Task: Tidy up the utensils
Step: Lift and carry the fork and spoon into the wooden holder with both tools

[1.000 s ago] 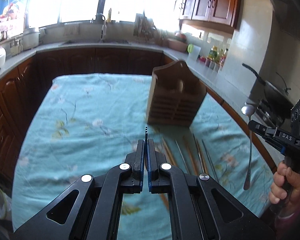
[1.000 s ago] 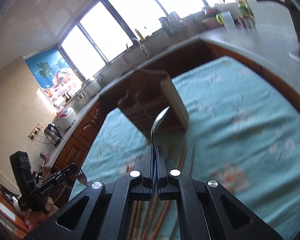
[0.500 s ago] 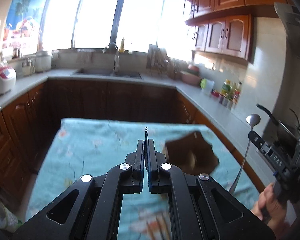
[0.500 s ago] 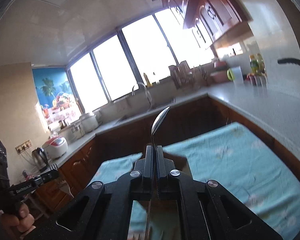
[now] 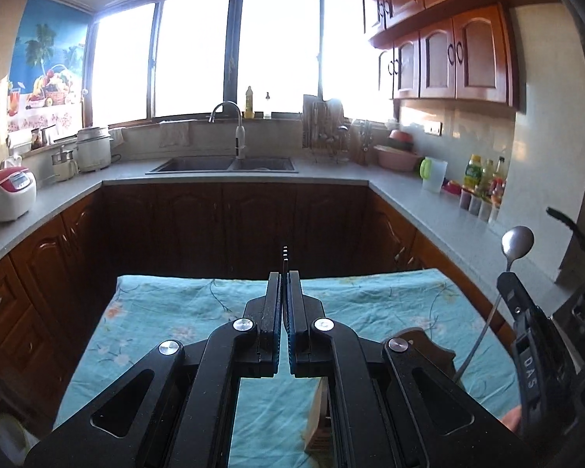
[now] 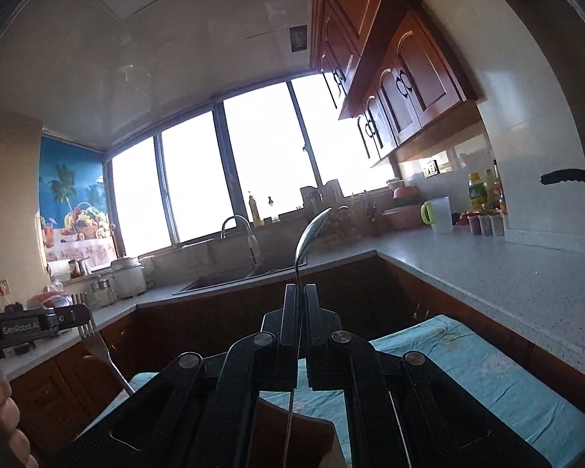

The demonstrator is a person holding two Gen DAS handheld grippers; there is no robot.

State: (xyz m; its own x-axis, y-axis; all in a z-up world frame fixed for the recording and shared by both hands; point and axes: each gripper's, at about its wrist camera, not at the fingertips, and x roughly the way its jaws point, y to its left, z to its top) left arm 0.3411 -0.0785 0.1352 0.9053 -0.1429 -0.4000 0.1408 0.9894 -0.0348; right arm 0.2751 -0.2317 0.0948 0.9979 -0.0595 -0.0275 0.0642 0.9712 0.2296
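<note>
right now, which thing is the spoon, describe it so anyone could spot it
Start at the teal floral tablecloth and go to its right edge. There the right gripper holds the spoon bowl-up. It alone has a round shiny bowl; the left one's fork has tines.

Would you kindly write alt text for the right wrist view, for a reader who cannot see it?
The right gripper is shut on a metal spoon, bowl up, above a table with a teal cloth. At left, the left gripper holds a fork. Behind are a sink, bright windows and wooden cabinets.
</note>
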